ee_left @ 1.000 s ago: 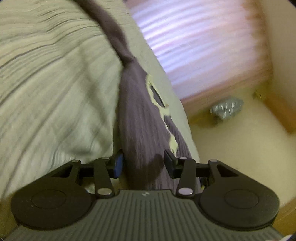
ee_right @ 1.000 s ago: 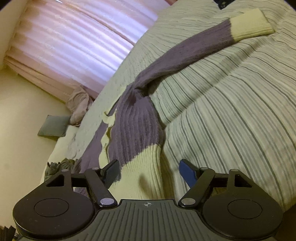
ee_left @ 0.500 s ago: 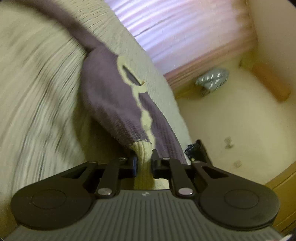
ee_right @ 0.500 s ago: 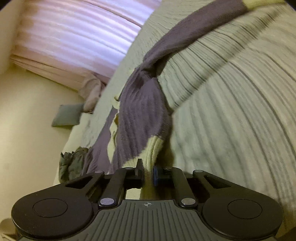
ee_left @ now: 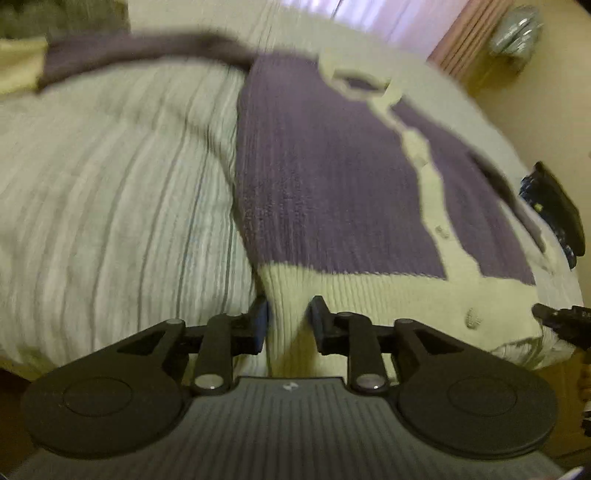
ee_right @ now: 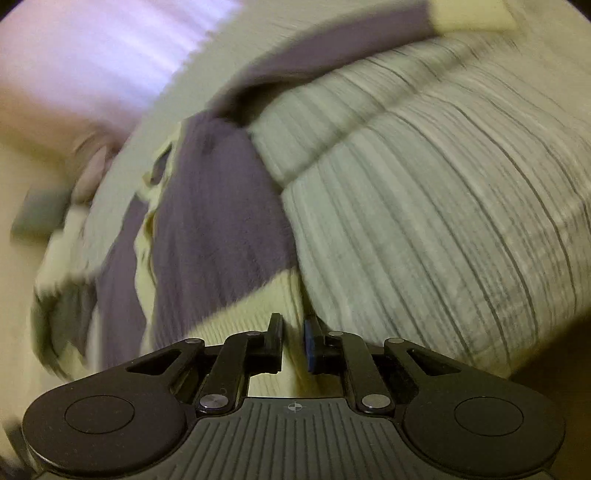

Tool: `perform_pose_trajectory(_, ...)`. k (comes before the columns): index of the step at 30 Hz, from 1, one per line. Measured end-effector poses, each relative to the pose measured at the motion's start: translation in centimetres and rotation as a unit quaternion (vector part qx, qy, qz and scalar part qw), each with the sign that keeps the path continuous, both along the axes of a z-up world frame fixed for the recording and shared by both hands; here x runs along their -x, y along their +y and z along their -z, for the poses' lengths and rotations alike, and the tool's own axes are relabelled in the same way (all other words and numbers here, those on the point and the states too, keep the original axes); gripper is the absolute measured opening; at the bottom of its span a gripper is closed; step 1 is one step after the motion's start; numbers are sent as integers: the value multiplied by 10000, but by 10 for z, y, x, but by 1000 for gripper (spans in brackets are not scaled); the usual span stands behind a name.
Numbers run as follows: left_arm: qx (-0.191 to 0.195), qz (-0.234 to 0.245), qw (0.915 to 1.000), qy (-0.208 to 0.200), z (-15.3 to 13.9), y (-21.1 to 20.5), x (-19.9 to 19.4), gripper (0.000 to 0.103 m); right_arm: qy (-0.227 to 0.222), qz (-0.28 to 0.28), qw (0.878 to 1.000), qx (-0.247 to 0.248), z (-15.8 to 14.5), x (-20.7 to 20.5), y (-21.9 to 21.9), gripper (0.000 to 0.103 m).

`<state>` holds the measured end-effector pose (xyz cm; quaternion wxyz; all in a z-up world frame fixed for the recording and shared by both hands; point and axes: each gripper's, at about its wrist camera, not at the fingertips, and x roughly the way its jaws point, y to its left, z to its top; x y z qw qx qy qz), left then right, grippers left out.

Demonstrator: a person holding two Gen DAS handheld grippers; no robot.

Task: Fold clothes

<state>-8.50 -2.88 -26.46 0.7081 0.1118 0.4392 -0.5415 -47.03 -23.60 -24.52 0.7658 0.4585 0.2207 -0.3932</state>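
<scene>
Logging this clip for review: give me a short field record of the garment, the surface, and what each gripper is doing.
garment: purple cardigan with cream hem and cream cuff
surface: striped bedspread
layout: body spread flat, one sleeve stretched out sideways
left gripper: closed on the cream hem, fabric bunched between the fingers
right gripper: closed on the cream hem at a corner
image quality: both views motion-blurred

bed: striped cover (ee_left: 110,206) | curtain: pink, backlit (ee_right: 92,55) | wall: cream (ee_left: 546,110)
</scene>
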Motion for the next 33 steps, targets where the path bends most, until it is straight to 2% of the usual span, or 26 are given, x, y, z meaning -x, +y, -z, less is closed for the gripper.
perform_pose_trajectory(1, 167, 77, 9990, -409, -8, 8, 12, 21, 339, -200, 9980, 500, -10, -5, 12, 35)
perform_pose_trajectory(2, 269, 344, 9941, -990, -15, 13, 29, 23, 738, -376, 9899, 1150, -21, -10, 27, 74)
perform_pose_trajectory(3, 370, 610, 9851, -1566, -21, 17, 45, 27, 1076, -472, 9781, 1717, -26, -16, 41, 87)
perform_pose_trajectory(4, 469, 873, 9719, -2136, -28, 22, 61, 31, 1412, -808, 9595, 2302, -28, -24, 57, 87)
perform_pose_trajectory(5, 540, 1168, 9555, -2653, -32, 25, 77, 32, 1743, -1200, 9339, 2882, -30, -34, 73, 87)
perform_pose_trajectory(6, 551, 1533, 9377, -3069, -31, 26, 93, 32, 2073, -1716, 9027, 3359, -25, -43, 89, 87)
perform_pose_trajectory(7, 554, 1884, 9185, -3432, -28, 29, 107, 34, 2390, -2250, 8651, 3791, -18, -52, 106, 87)
perform_pose_trajectory(10, 443, 2780, 8630, -4194, -8, 36, 144, 37, 3201, -3351, 7631, 4504, 15, -73, 140, 79)
perform_pose_trajectory(11, 376, 2976, 8411, -4501, 4, 34, 152, 37, 3367, -3543, 7412, 4602, 24, -78, 145, 71)
perform_pose_trajectory(15, 80, 3610, 7469, -5584, 49, 25, 171, 37, 3904, -3857, 6725, 4965, 54, -88, 147, 70)
perform_pose_trajectory(16, 2, 3697, 7283, -5770, 57, 24, 171, 37, 3945, -3870, 6629, 5052, 57, -88, 146, 70)
perform_pose_trajectory(17, -53, 3746, 7147, -5906, 63, 24, 170, 37, 3947, -3931, 6592, 5051, 59, -88, 144, 69)
perform_pose_trajectory(18, -90, 3782, 7034, -6018, 67, 24, 169, 32, 3941, -4005, 6567, 5030, 60, -88, 142, 57)
perform_pose_trajectory(19, -82, 3791, 7016, -6033, 66, 23, 166, 14, 3936, -4079, 6542, 5008, 61, -88, 140, 49)
perform_pose_trajectory(20, -47, 3788, 7122, -5909, 59, 23, 162, 11, 3930, -4152, 6516, 4986, 62, -88, 138, 32)
perform_pose_trajectory(21, 35, 3744, 7329, -5680, 49, 23, 158, 8, 3854, -4185, 6560, 4960, 57, -90, 137, 14)
perform_pose_trajectory(22, 175, 3616, 7566, -5445, 38, 22, 153, 3, 3762, -4207, 6620, 4932, 52, -93, 136, 13)
perform_pose_trajectory(23, 321, 3434, 7738, -5314, 27, 22, 148, 3, 3614, -4145, 6740, 4933, 44, -93, 134, 3)
perform_pose_trajectory(26, 683, 2975, 8248, -4759, -9, 18, 128, 3, 3009, -3707, 7297, 4894, 12, -86, 123, 3)
perform_pose_trajectory(27, 806, 2827, 8360, -4634, -18, 15, 122, 3, 2797, -3579, 7490, 4824, 1, -85, 118, 3)
perform_pose_trajectory(28, 904, 2692, 8416, -4594, -28, 13, 117, 3, 2676, -3433, 7585, 4850, -9, -85, 113, 3)
perform_pose_trajectory(29, 998, 2547, 8410, -4669, -36, 9, 114, 3, 2576, -3283, 7655, 4898, -19, -86, 109, 2)
perform_pose_trajectory(30, 1134, 2377, 8376, -4785, -46, 7, 113, 3, 2559, -3122, 7647, 5023, -26, -88, 106, 1)
perform_pose_trajectory(33, 1846, 1747, 8113, -5265, -69, 16, 123, 3, 2537, -2526, 7413, 5677, -54, -94, 111, 1)
